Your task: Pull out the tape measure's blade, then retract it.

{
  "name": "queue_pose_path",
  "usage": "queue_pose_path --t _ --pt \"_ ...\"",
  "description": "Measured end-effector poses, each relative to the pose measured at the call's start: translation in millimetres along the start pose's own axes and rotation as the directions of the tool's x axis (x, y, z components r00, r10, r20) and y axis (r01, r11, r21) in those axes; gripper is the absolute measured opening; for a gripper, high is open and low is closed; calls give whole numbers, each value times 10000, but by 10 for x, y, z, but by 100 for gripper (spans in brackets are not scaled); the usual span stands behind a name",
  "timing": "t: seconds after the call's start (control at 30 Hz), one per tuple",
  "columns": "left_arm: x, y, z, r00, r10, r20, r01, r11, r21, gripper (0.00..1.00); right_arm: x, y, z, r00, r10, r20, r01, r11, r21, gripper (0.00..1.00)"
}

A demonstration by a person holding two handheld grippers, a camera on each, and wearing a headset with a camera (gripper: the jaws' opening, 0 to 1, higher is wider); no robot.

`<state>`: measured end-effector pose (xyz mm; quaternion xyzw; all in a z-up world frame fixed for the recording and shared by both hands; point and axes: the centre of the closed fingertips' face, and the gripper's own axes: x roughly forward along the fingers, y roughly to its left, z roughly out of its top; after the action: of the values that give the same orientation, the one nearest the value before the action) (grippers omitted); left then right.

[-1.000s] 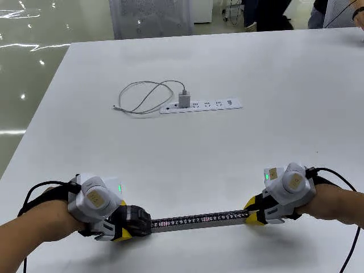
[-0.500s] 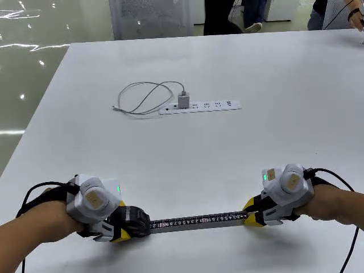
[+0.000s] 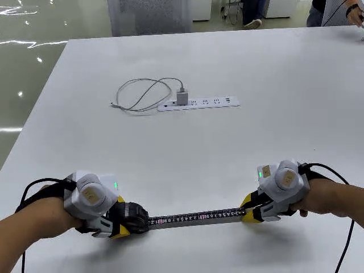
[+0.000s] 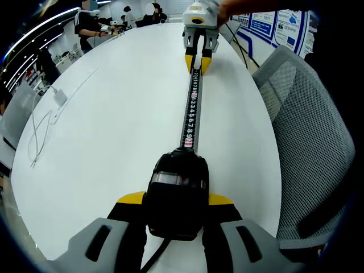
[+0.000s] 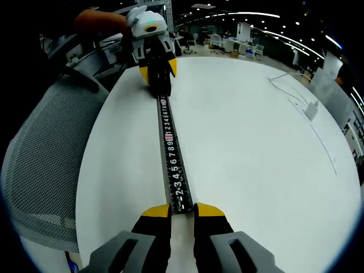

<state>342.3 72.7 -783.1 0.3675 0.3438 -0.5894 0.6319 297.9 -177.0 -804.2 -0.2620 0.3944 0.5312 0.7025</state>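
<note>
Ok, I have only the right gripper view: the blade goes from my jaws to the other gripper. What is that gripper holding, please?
Observer: The left gripper is shut on the tape measure's black case, from which the blade runs out.
Operator: And what is behind my gripper? My camera looks the other way.
Observer: In the left gripper view, people are at the far end of the table, beyond the right gripper.
Operator: Does my gripper show any light?
Observer: Yes, the head view shows a small green light on its body.
</note>
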Motion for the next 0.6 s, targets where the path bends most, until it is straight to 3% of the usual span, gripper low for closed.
queue_pose_path --t 0.43,0.6 --pt "-11 2 20 9999 -90 -89 88 9997 -220 33 0 3 -5 9998 33 -175 -35 9999 -134 11" --pt "-14 -9 14 9993 -199 -316 196 9998 -99 33 0 7 -2 9995 110 -279 -115 9998 -182 11"
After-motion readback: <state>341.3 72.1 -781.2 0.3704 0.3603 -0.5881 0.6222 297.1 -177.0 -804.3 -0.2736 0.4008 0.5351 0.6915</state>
